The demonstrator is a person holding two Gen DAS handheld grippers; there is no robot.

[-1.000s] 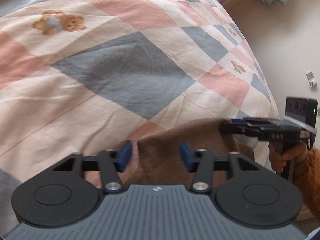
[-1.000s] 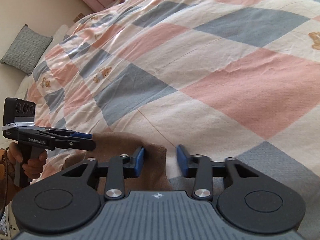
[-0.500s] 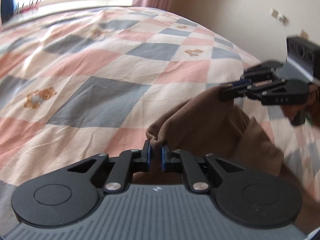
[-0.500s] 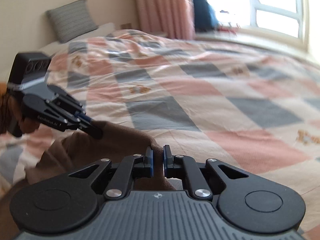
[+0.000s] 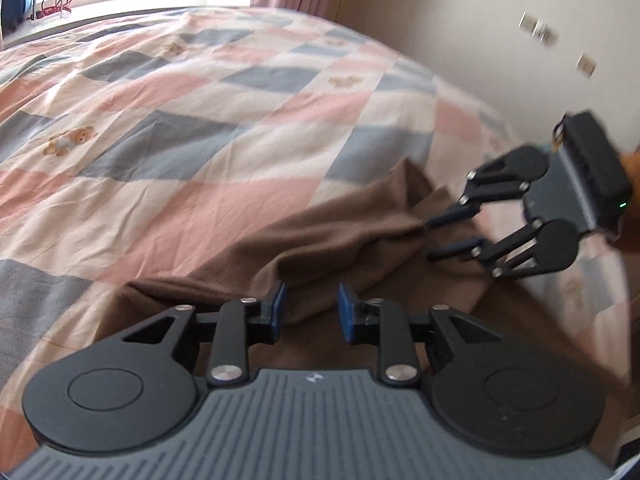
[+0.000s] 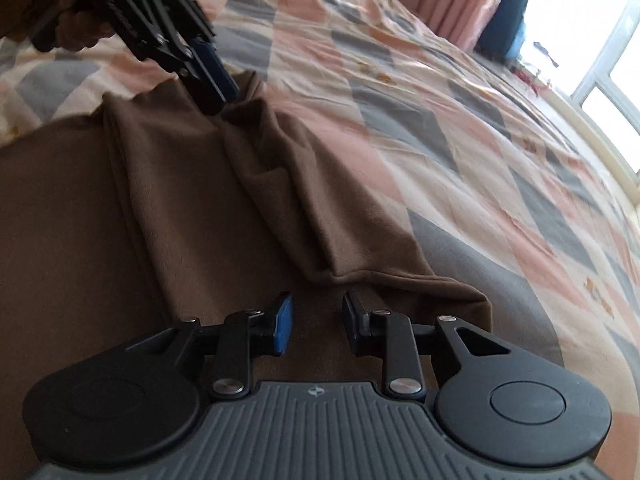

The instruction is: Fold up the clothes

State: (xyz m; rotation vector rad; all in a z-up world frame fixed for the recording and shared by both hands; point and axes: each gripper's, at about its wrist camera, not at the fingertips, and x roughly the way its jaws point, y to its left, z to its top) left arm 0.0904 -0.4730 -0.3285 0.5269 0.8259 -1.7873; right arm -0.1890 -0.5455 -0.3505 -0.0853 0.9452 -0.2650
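Both grippers have their fingers parted, gripping nothing: the left gripper (image 5: 310, 312) and right gripper (image 6: 316, 322) each hover just over a brown garment (image 6: 192, 184). It lies rumpled, with a raised fold across it, on the bed (image 5: 208, 120) with its checked quilt.

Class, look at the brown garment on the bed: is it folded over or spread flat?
Folded over, roughly. The brown garment has one layer doubled back on another, with a bunched, wrinkled ridge along the fold, lying on the checked quilt.
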